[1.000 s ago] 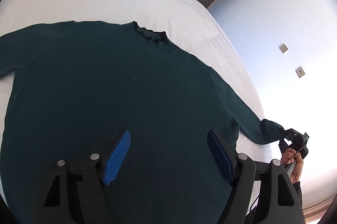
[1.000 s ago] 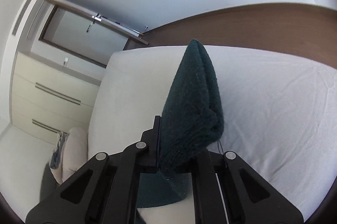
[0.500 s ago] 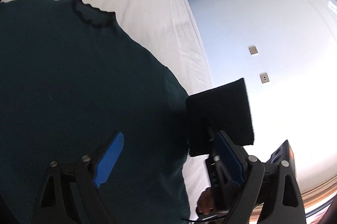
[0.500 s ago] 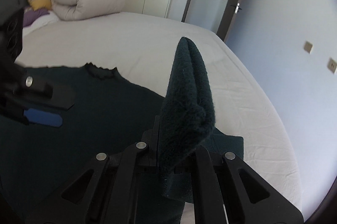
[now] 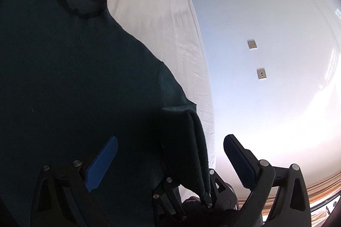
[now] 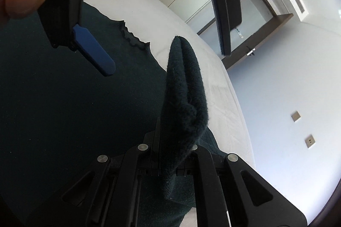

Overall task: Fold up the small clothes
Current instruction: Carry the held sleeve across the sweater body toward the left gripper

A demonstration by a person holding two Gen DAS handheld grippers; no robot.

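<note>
Right wrist view: sweater cuff (image 6: 185, 86) pinched in right gripper (image 6: 170, 154), upright

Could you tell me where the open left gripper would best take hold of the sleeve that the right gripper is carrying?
Probably the sleeve just beyond the right gripper, which is shut on its cuff end. There the knit stands as a thin upright fold between the left gripper's blue pads, so closing from both flat sides should catch it.
</note>
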